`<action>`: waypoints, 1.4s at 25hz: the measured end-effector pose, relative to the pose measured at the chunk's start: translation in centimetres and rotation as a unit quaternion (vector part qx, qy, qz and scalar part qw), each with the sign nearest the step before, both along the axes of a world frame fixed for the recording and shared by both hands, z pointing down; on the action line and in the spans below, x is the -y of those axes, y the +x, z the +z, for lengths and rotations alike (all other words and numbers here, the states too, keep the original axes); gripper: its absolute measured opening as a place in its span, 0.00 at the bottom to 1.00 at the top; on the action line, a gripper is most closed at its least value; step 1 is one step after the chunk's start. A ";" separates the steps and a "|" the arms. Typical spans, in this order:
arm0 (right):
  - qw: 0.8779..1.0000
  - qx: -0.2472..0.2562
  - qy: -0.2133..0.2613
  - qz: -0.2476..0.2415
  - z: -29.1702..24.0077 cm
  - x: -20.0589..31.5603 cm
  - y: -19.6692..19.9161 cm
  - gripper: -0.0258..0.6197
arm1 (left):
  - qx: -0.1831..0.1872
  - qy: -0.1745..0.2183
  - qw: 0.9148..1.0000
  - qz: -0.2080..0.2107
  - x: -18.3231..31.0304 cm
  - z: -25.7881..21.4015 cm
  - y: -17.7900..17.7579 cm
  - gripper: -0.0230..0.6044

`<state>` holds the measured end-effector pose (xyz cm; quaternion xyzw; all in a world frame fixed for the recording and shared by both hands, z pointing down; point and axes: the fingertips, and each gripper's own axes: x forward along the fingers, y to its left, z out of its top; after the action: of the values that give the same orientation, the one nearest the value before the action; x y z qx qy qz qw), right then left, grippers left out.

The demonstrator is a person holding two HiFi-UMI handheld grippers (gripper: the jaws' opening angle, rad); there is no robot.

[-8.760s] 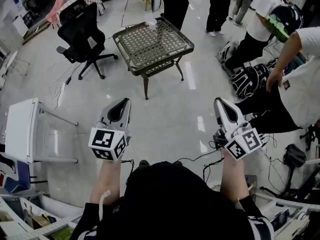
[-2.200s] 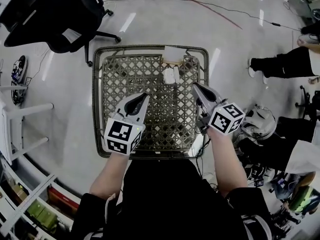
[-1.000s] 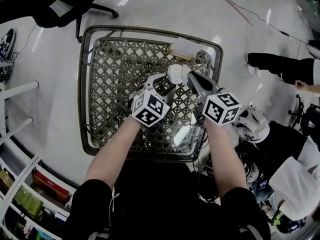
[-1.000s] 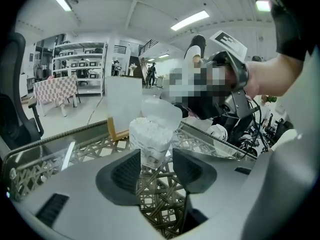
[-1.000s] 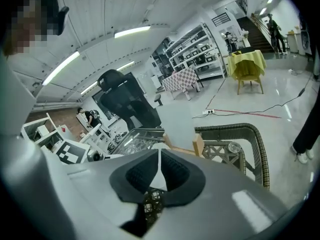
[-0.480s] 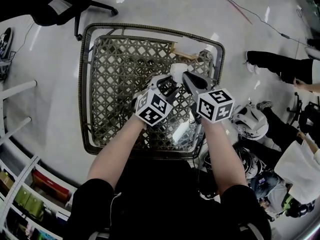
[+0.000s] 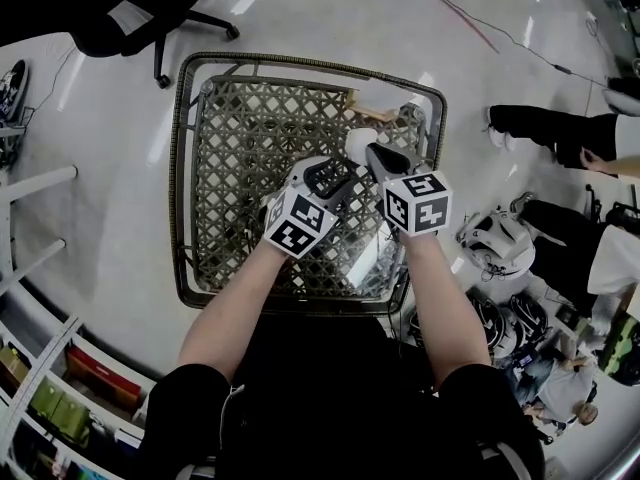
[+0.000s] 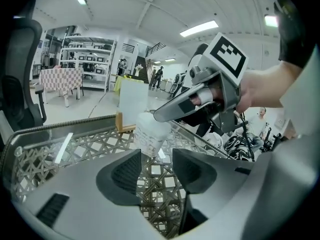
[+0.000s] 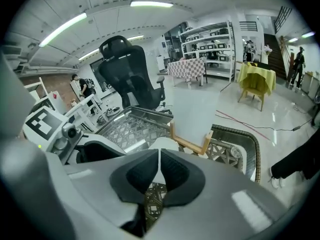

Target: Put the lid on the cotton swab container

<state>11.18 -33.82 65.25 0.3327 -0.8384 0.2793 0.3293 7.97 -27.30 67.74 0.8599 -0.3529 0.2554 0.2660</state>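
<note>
A small white cotton swab container [image 7: 358,144] stands on the wicker table [image 7: 230,148] near its far right corner. In the left gripper view the container [image 8: 149,132] leans a little just past my left gripper [image 8: 156,160], whose jaws stand open with a gap and nothing gripped. My right gripper [image 7: 378,156] reaches over the container's top. In the right gripper view its jaws [image 9: 158,156] are closed to a thin slit on a white piece, the lid [image 9: 159,145]. How the lid sits against the container's mouth is hidden.
A wooden holder with a white card [image 7: 372,102] stands right behind the container at the table's far edge. A black office chair [image 7: 100,8] is at the far left. A helmet [image 7: 497,243] and a person's legs [image 7: 540,123] are on the floor to the right.
Over the last seconds I walked up to the table. Both grippers closed in on the container; in the last half second the right gripper shifted slightly left over its top.
</note>
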 end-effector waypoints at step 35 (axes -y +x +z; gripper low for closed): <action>0.981 0.100 0.070 0.150 -9.3 -8.1 3.4 0.06 | -0.016 0.025 0.998 -0.049 -7.3 -10.1 -7.9 0.23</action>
<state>14.54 -25.70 55.93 0.4477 -0.8249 0.2979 0.1742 0.10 -20.05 57.63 0.8518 -0.3965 0.2197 0.2626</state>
